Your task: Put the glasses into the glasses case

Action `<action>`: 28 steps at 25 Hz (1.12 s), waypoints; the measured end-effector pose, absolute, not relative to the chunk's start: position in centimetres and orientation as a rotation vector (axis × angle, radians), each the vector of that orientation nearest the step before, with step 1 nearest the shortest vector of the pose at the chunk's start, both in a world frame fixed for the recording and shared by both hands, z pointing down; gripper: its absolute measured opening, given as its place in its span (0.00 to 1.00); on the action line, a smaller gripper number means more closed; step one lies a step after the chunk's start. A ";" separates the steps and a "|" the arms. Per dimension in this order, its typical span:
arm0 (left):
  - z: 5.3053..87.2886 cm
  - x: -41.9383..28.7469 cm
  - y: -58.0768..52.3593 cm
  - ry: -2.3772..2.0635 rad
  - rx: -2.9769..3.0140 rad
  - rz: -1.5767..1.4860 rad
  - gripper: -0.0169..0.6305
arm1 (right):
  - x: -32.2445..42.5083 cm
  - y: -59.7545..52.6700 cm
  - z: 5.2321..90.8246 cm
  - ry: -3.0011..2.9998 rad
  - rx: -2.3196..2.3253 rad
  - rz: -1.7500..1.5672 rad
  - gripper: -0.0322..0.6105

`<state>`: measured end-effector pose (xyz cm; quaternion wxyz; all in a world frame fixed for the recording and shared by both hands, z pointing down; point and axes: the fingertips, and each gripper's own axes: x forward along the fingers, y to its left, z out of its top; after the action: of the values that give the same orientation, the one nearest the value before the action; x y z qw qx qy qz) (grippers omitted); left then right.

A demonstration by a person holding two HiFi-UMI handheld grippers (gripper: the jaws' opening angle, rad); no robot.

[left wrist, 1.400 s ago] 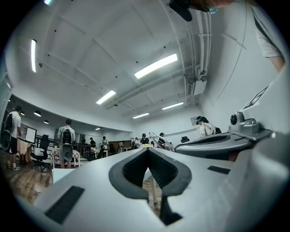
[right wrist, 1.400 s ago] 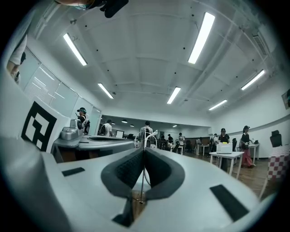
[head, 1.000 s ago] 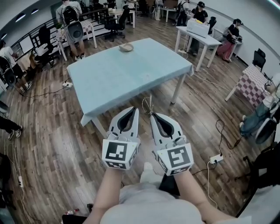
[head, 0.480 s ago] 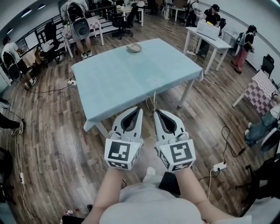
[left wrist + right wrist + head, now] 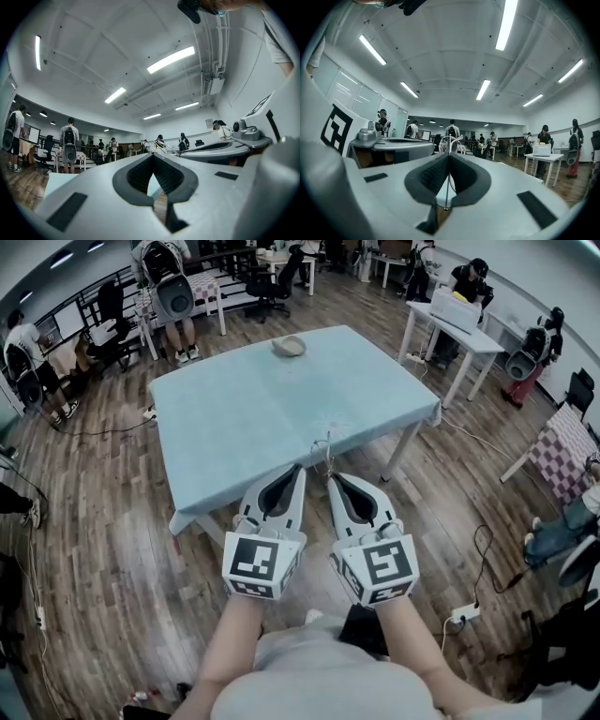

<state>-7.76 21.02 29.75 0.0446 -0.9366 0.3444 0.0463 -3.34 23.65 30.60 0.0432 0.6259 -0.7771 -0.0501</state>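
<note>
Right tongs (image 5: 330, 480) pinch glasses (image 5: 323, 452) by one thin arm; left tongs (image 5: 300, 471) closed, empty. Risk: slipping out short of the case (image 5: 289, 346).

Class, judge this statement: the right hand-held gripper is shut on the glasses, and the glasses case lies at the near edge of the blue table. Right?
One error: the glasses case lies near the far edge of the blue table, as the head view shows. The right hand-held gripper is indeed shut on the glasses.
</note>
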 end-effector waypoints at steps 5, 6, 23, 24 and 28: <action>29.9 -6.0 18.8 1.082 -2.846 0.147 0.04 | -1.7 21.2 30.9 -2.405 1.881 -0.151 0.07; 29.9 -5.7 18.4 1.090 -2.844 0.147 0.04 | -1.5 20.8 31.0 -2.410 1.874 -0.153 0.07; 30.8 -4.3 15.0 1.179 -2.836 0.160 0.04 | 0.3 17.5 31.5 -2.437 1.816 -0.147 0.07; 30.9 -4.4 14.9 1.185 -2.835 0.159 0.04 | 0.4 17.3 31.5 -2.439 1.814 -0.146 0.07; 31.2 -4.5 14.0 1.204 -2.830 0.154 0.04 | 0.5 16.4 31.9 -2.447 1.814 -0.131 0.07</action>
<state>-4.50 14.04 31.22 0.0310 -0.9185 0.3909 0.0501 0.52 16.39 31.93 0.0461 0.5944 -0.8017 -0.0430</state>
